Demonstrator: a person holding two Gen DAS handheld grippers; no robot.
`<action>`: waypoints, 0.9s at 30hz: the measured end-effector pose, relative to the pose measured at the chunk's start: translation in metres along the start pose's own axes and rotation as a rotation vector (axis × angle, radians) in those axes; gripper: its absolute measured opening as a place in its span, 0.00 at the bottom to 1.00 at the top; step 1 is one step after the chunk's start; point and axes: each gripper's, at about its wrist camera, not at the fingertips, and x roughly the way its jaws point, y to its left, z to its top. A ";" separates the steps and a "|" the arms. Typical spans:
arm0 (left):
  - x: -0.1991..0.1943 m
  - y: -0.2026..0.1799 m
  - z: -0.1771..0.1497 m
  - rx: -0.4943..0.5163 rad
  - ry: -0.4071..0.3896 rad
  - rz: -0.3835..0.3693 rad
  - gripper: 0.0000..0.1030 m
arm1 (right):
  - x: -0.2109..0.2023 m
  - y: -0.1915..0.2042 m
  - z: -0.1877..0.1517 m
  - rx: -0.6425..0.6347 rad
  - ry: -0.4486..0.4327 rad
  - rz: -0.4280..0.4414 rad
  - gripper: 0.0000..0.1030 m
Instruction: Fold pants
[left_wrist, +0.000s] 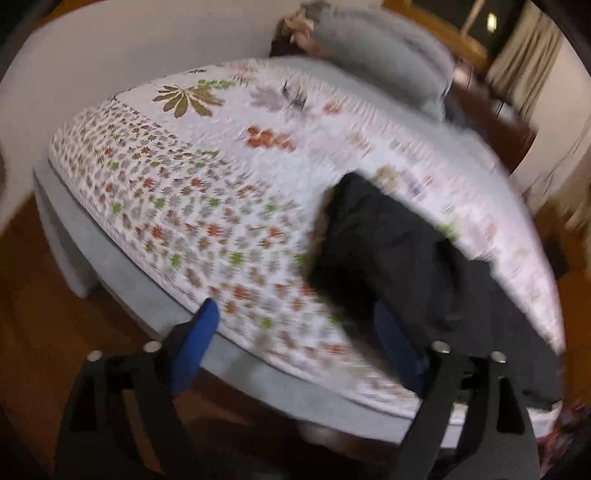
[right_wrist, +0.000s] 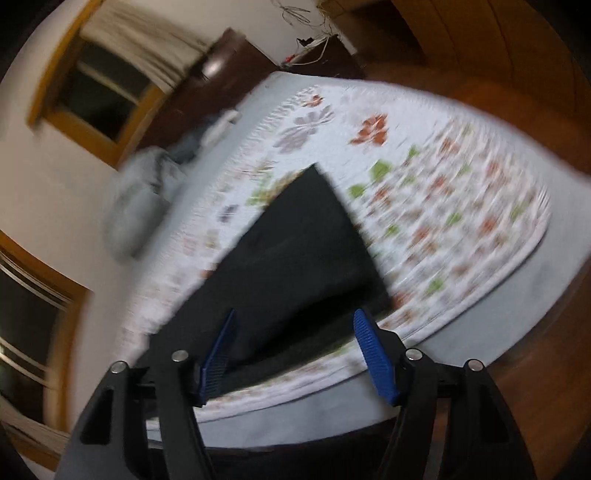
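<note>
Dark pants (left_wrist: 391, 251) lie on a bed with a floral quilt (left_wrist: 192, 177), at the right of the left wrist view. My left gripper (left_wrist: 295, 317) hangs over the bed's near edge with its blue fingers (left_wrist: 195, 347) wide apart and nothing between them; the right finger overlaps the pants' near end. In the right wrist view the pants (right_wrist: 306, 236) form a flat dark slab running away from me. My right gripper (right_wrist: 295, 325) is open above their near end, and its blue pads (right_wrist: 373, 354) press on nothing. Both views are motion-blurred.
A grey bed frame (left_wrist: 122, 280) rims the quilt, with wooden floor (left_wrist: 33, 325) below. A grey pillow (left_wrist: 384, 51) lies at the head of the bed. Windows with wooden frames (right_wrist: 74, 85) and a dark cabinet (right_wrist: 229, 48) stand behind.
</note>
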 end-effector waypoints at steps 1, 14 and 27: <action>-0.003 -0.004 -0.003 -0.016 0.000 -0.037 0.87 | 0.006 -0.003 -0.006 0.042 0.006 0.040 0.68; 0.057 -0.084 -0.042 -0.195 0.207 -0.423 0.88 | 0.078 -0.014 -0.029 0.216 -0.005 0.146 0.68; 0.093 -0.088 -0.040 -0.270 0.188 -0.285 0.79 | 0.093 -0.013 -0.011 0.201 -0.009 0.133 0.70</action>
